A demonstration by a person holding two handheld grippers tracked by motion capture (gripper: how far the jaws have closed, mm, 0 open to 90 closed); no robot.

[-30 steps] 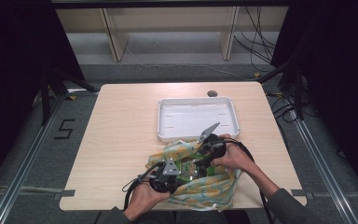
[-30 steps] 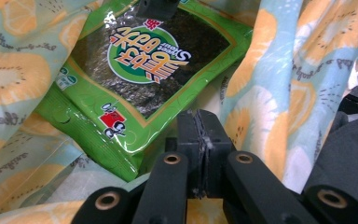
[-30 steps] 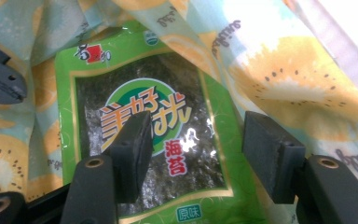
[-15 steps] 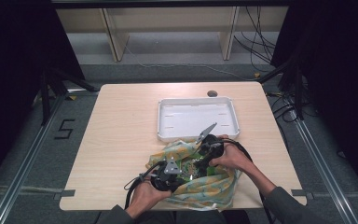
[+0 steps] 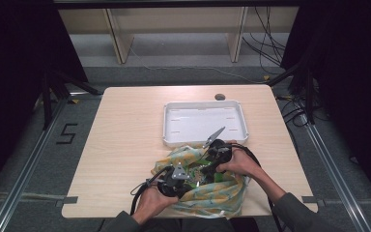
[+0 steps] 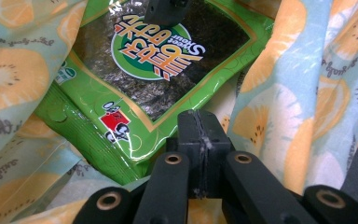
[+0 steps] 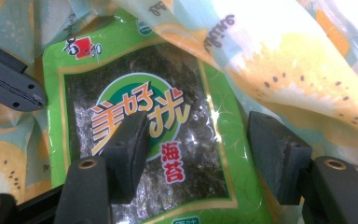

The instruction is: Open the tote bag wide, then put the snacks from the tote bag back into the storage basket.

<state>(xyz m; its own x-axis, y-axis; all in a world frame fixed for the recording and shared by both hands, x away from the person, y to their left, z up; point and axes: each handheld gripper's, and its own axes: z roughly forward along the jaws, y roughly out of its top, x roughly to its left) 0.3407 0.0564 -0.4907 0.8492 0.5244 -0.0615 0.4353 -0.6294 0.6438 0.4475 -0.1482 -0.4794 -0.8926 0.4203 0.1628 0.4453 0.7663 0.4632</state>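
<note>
A cloth bag [image 5: 217, 195] printed with orange and kiwi slices lies crumpled near the table's front edge. Inside it sits a green seaweed snack packet [image 6: 135, 93], seen label-up in the right gripper view [image 7: 191, 154]. My right gripper [image 7: 198, 128] is open, with one jaw over the packet's face and the other at its edge under the cloth [image 7: 298, 60]; the pads are not pressing. My left gripper [image 6: 200, 123] is shut at the bag's mouth, just short of the packet. Whether cloth is pinched between its pads I cannot tell. Both hands meet over the bag [image 5: 198, 174].
A white rectangular tray [image 5: 166, 125] stands just beyond the bag at the table's middle right. There is a round cable hole [image 5: 220, 96] near the far edge. Bare wood stretches to the left [image 5: 125, 140]. The bag overhangs the front edge slightly.
</note>
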